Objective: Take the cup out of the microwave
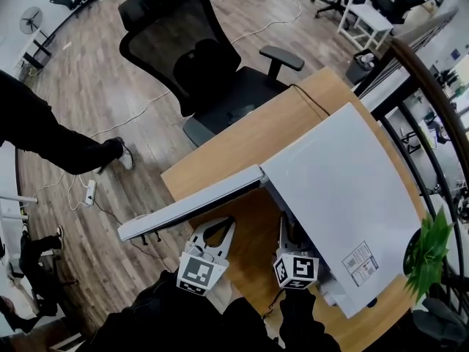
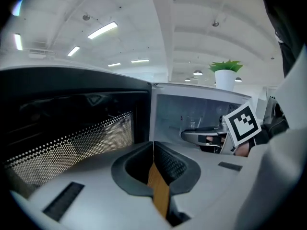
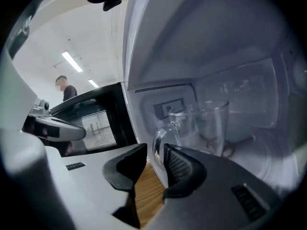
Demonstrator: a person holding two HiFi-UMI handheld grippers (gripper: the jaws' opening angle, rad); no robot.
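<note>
Hanging open, microwave door stands left of cup.

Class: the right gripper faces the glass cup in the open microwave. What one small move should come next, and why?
Probably ease the right gripper slightly forward and close on the handle of the cup: its jaws stand apart, the handle sits at their tips unpinched, and the cup stands inside the microwave.
</note>
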